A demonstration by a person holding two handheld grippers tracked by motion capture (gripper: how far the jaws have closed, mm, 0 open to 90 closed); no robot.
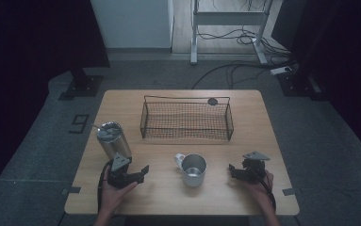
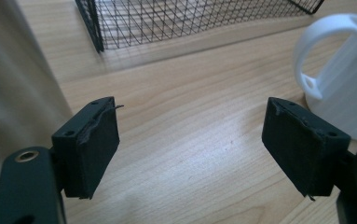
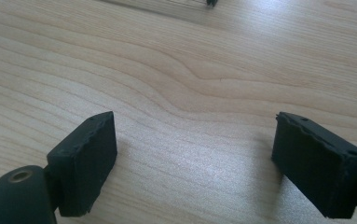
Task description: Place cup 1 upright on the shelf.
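Observation:
A steel tumbler with a lid stands near the table's left edge. My left gripper rests just in front of it, held in a hand, jaws pointing right toward a white-handled metal mug. In the left gripper view the jaws stand apart over bare wood, with the mug to the right and the tumbler a blur at the left. My right gripper lies right of the mug, pointing left. Its jaws are open with only tabletop between them.
A black wire basket stands empty at the middle back of the wooden table; its near corner shows in the left gripper view. A small dark disc lies behind the basket. Cables and stands surround the table on the floor.

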